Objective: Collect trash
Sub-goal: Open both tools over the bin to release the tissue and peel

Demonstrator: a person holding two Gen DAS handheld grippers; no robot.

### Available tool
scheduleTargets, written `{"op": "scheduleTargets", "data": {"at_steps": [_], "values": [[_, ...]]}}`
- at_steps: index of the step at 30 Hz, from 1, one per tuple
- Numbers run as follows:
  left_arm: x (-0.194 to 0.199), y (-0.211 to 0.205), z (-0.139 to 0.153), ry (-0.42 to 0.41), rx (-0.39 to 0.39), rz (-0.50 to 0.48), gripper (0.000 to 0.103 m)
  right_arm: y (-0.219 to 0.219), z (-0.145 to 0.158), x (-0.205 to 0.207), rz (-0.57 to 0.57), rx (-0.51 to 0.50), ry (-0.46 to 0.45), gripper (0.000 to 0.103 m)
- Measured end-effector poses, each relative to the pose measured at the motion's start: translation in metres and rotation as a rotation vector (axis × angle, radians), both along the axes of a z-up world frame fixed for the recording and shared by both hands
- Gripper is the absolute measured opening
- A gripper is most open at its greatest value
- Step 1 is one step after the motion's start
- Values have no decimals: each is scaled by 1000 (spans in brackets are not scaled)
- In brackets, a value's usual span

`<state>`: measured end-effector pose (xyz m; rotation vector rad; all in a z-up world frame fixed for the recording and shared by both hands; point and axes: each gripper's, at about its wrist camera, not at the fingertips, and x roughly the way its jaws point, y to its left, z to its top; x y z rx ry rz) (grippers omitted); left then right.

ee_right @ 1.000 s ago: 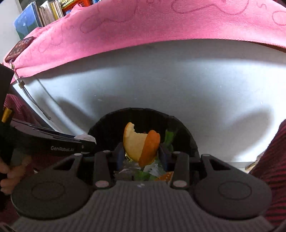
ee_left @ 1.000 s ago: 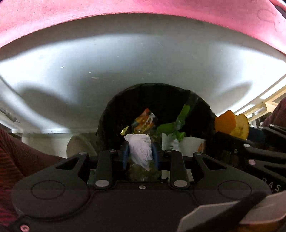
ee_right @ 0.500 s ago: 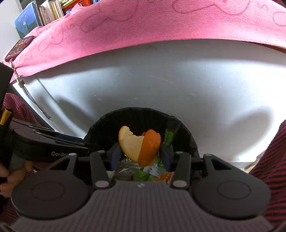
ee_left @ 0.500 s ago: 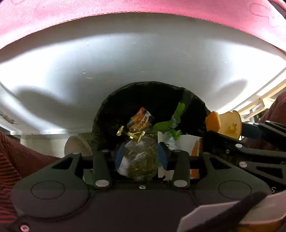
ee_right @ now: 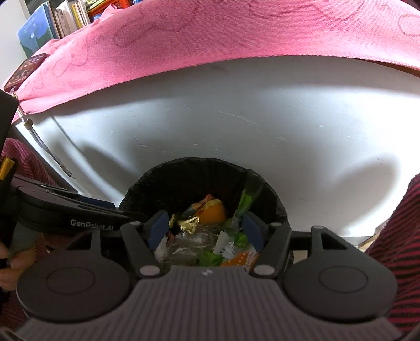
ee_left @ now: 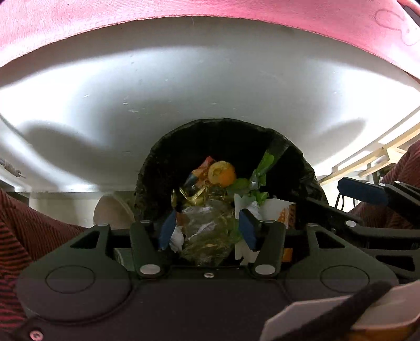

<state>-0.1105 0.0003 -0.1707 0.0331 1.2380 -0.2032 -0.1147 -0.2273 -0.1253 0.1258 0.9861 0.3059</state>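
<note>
A round bin lined with a black bag (ee_left: 157,168) (ee_right: 147,188) stands right below both grippers. Inside lie an orange peel (ee_left: 221,173) (ee_right: 211,213), gold foil (ee_left: 195,198) (ee_right: 185,223), green and clear wrappers, and a crumpled white tissue (ee_left: 177,237). My left gripper (ee_left: 206,229) points down over the bin with its jaws opening and nothing between them. My right gripper (ee_right: 206,229) hangs over the same bin, jaws opening too, nothing held. The right gripper's blue-padded finger (ee_left: 362,190) shows at the right of the left wrist view.
A white table side (ee_right: 236,126) rises behind the bin, draped on top with a pink cloth (ee_right: 183,39). Books (ee_right: 65,18) stand at the far left. A person's red striped sleeves (ee_left: 26,223) (ee_right: 393,236) flank the bin, and a hand (ee_right: 13,265) grips the left tool.
The left jaws spread and let the white tissue fall into the bin. The right jaws spread and the orange peel dropped onto the trash pile. Neither hand moved.
</note>
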Motion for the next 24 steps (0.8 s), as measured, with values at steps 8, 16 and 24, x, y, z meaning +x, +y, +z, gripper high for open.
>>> {"op": "scheduleTargets", "data": {"at_steps": [8,16,24], "values": [[1,-1,-2,12,-4,6,55,-1,-1,0,0,-4,-2,79],[0,-1,-5,34,0,19,58,-1,-1,0,0,-6,-2,80],[0,0,-6,38,2,22,58,0,-1,0,2,-7,-2,81]]}}
